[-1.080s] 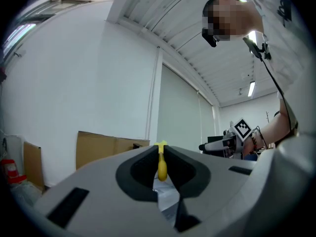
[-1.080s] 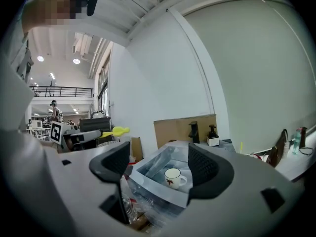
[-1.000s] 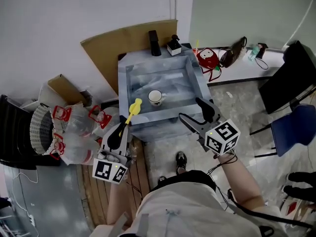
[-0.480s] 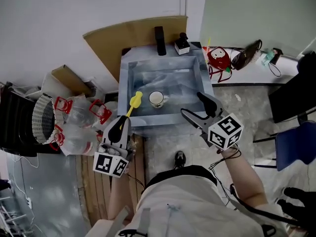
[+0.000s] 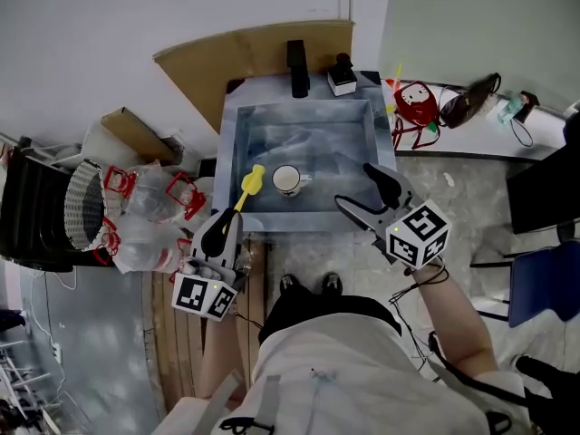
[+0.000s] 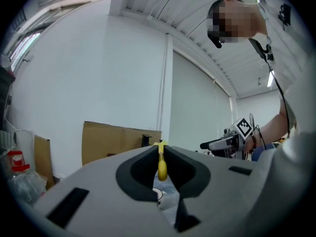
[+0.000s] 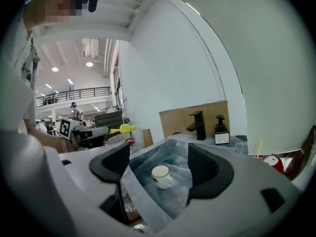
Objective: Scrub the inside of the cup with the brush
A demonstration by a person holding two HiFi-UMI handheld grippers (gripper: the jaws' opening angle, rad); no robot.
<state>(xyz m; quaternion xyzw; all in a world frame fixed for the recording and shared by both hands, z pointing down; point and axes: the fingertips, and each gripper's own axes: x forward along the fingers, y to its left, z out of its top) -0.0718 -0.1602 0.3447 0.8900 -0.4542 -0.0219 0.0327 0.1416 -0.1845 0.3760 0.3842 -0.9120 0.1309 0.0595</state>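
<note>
Nearest to the person, the left hand-held gripper has its jaws pressed together on the thin handle of the yellow brush. Only the left gripper view shows this grip clearly, with the handle squeezed between the two dark pads. From the head view, the brush head reaches over the front left part of the sink. The right hand-held gripper is wide open and holds nothing; it hangs at the front right edge of the sink. Between its jaws, the right gripper view shows the white cup further away, on the clear film at the bottom of the sink. In the head view the cup has its mouth up and its handle points right, apart from both grippers. Behind the sink stand a black faucet, a soap bottle and a cardboard sheet.
</note>
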